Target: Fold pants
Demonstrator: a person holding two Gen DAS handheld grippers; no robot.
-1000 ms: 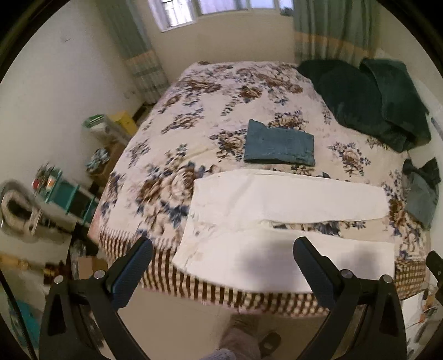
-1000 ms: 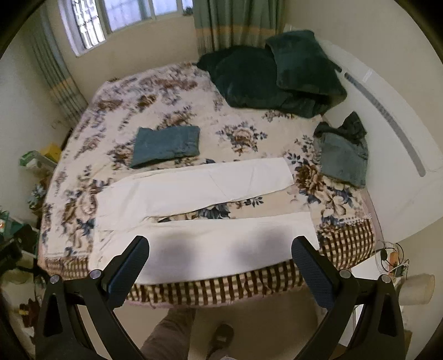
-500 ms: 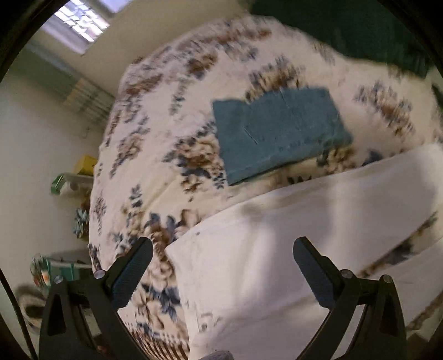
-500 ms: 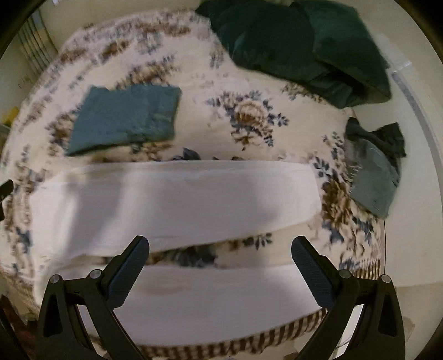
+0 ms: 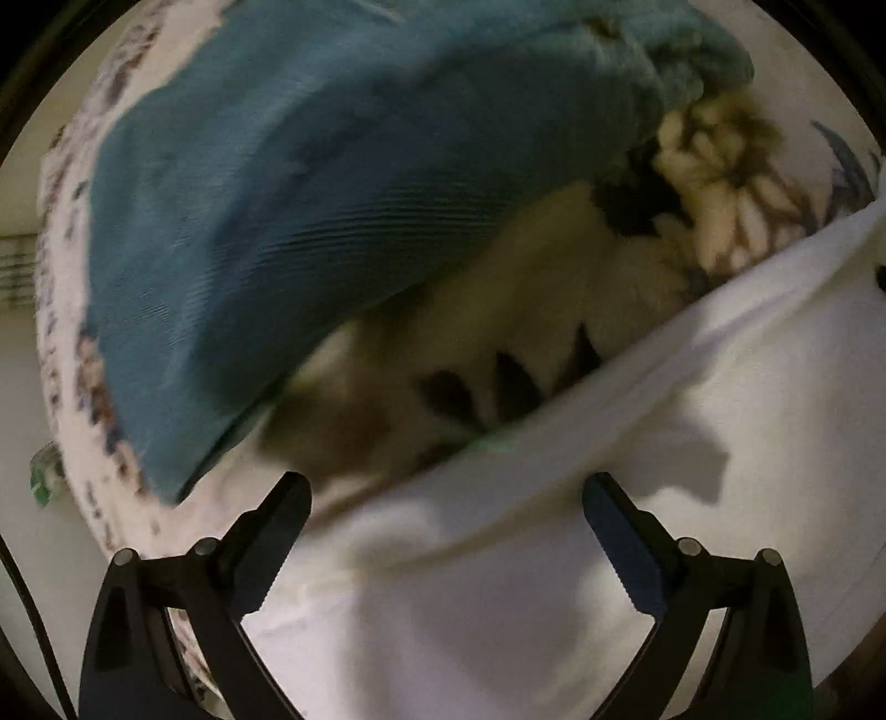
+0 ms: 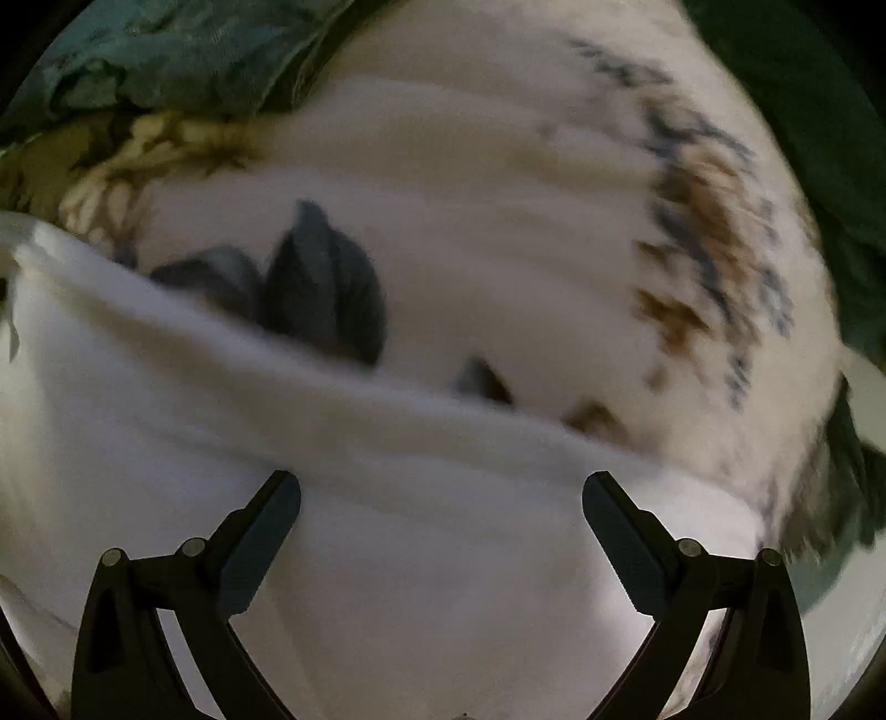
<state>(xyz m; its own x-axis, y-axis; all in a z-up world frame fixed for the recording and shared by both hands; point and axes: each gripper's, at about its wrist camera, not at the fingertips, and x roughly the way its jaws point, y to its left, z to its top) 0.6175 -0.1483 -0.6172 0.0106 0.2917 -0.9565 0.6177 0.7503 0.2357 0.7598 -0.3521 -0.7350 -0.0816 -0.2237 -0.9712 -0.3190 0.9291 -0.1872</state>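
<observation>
The white pants (image 5: 581,554) lie spread flat on the floral bedspread (image 5: 714,160). My left gripper (image 5: 446,498) is open, low over the far edge of the upper leg, close to the cloth. My right gripper (image 6: 440,495) is open too, low over the same far edge of the white pants (image 6: 387,554), farther along the leg. Both views are blurred. Neither gripper holds cloth.
A folded blue-green garment (image 5: 310,183) lies on the bedspread just beyond the left gripper. It shows at the upper left in the right wrist view (image 6: 166,50). A dark green blanket (image 6: 830,138) lies at the right. The floral bedspread (image 6: 498,221) stretches beyond the pants.
Both grippers have dropped from high above the bed's foot down and forward to the far edge of the upper pant leg. Both stay open.
</observation>
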